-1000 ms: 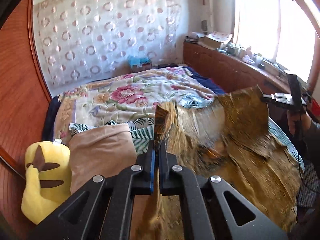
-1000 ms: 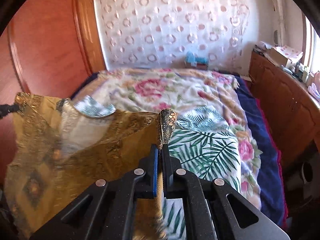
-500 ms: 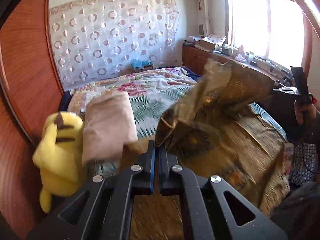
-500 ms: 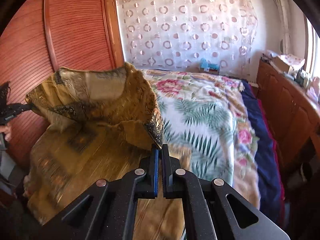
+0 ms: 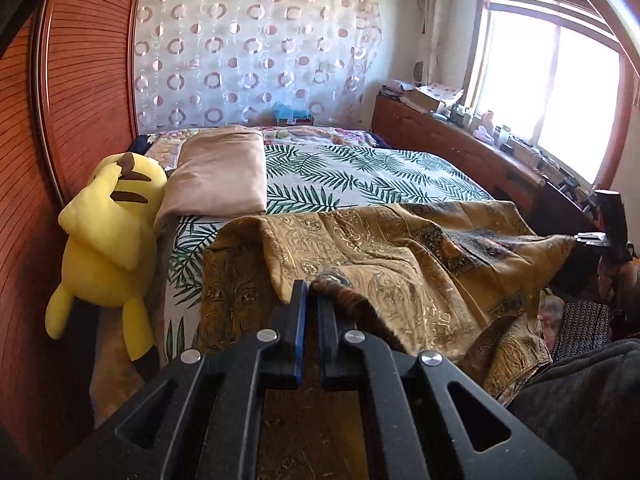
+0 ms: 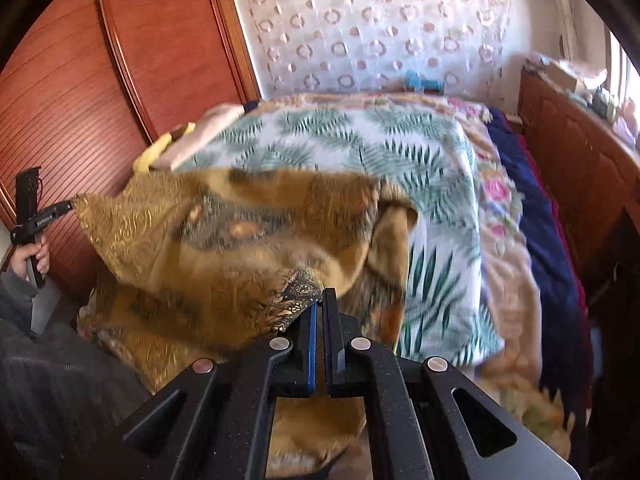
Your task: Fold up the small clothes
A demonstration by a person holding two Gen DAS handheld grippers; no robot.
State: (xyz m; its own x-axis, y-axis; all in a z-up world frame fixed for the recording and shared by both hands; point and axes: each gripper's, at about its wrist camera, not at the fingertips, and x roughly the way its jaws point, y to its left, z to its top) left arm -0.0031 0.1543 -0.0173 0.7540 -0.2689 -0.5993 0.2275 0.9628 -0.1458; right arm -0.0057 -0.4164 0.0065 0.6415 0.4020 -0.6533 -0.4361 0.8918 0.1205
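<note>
The left gripper (image 5: 313,294) pinches one corner of the gold patterned garment (image 5: 400,256); the right gripper (image 6: 320,300) pinches another. The garment is draped between them over the near end of the bed (image 5: 360,176). Farther back lie a beige folded cloth (image 5: 220,176) and a yellow plush toy (image 5: 108,232).

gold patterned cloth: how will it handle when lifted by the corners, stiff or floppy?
Likely floppy: the gold cloth sags between the left gripper and right gripper. Probably light, since pinched corners carry it. Its folds suggest it creases easily.
</note>
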